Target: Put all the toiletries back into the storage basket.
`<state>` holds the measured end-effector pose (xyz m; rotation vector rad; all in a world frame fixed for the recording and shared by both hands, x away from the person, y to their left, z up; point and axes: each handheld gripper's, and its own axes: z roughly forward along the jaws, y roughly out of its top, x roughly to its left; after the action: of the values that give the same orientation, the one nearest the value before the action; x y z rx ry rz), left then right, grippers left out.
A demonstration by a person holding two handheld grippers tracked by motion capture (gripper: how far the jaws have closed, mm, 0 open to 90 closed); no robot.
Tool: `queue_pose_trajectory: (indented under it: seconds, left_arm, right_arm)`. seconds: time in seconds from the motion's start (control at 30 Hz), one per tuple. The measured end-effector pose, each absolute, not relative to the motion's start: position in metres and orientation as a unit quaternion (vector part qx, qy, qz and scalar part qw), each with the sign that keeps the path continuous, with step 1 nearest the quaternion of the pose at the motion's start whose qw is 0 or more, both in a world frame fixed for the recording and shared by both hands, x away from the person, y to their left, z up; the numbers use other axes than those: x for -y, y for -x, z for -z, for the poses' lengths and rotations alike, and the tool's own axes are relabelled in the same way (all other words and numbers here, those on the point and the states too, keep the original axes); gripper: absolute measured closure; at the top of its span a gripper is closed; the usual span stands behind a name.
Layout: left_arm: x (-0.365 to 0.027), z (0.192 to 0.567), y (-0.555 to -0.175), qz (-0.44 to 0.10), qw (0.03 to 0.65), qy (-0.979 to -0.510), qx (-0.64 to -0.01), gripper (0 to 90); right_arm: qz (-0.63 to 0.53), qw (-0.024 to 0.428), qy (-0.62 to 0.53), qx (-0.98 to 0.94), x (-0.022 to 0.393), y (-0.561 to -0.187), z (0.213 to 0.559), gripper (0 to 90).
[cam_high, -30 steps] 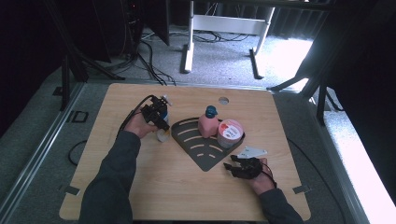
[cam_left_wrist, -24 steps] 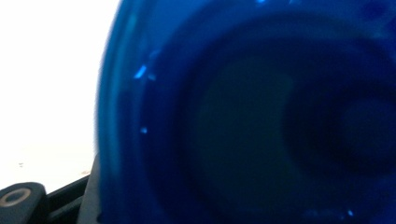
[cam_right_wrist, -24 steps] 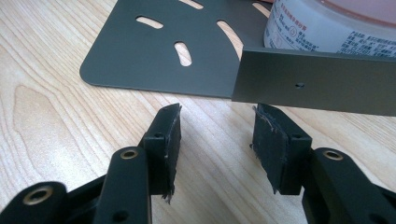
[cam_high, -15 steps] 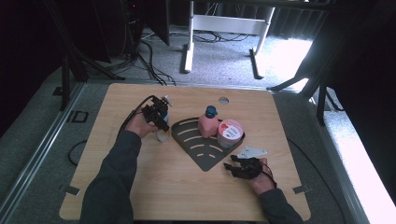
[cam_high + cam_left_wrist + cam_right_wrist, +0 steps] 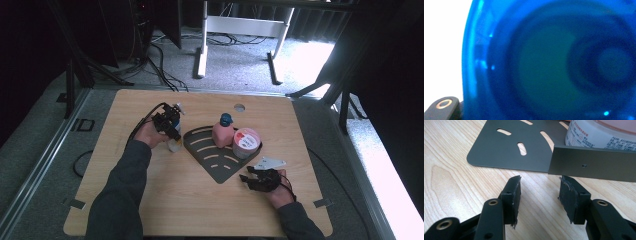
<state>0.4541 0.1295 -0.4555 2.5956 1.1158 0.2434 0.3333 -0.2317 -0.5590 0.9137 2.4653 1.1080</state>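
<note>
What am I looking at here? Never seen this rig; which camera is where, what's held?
No robot: a person holds a two-jaw hand gripper in each hand at a wooden table. The high view looks down from above; the other two cameras ride on the grippers. A dark slotted corner shelf carries a pink bottle and a round tub. The right gripper is open just short of the shelf's wall. The left gripper is at a small container; its camera shows blurred blue, so its grip is unclear.

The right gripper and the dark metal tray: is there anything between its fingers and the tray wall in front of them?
Nothing visible stands between them. In the right gripper view, the right gripper is open, and only bare wooden table lies before the upright wall of the tray. The white tub sits behind that wall, inside the tray.
</note>
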Motion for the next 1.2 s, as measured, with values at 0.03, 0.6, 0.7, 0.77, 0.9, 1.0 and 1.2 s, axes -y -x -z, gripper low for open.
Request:
queue_pose_trajectory:
  seconds: [0.03,0.6,0.7,0.77,0.9,1.0,1.2]
  left_arm:
    - [-0.1293,0.4554,-0.4539,-0.085,0.153,-0.905,-0.388,53.5]
    - [-0.1312,0.4544,-0.4523,-0.081,0.153,-0.904,-0.391,55.0]
    - [-0.1307,0.4543,-0.4517,-0.084,0.153,-0.904,-0.389,55.1]
    - [-0.1306,0.4538,-0.4517,-0.083,0.153,-0.905,-0.389,55.1]
    - [-0.1318,0.452,-0.4513,-0.076,0.161,-0.905,-0.386,55.1]
    - [-0.1319,0.4506,-0.4504,-0.077,0.163,-0.905,-0.387,55.1]
    - [-0.1343,0.449,-0.4495,-0.08,0.159,-0.904,-0.389,55.1]
  right_arm:
    - [-0.384,0.144,-0.317,-0.855,0.2317,-0.3334,0.559,51.3]
    - [-0.384,0.144,-0.317,-0.855,0.2318,-0.3334,0.559,51.4]
    - [-0.384,0.144,-0.317,-0.855,0.2317,-0.3334,0.559,51.4]
    - [-0.384,0.144,-0.317,-0.855,0.2317,-0.3334,0.559,51.4]
    - [-0.384,0.143,-0.317,-0.855,0.2318,-0.3334,0.5589,51.4]
    - [-0.384,0.144,-0.317,-0.855,0.2318,-0.3334,0.559,51.4]
    - [-0.384,0.144,-0.317,-0.855,0.2318,-0.3334,0.559,51.4]
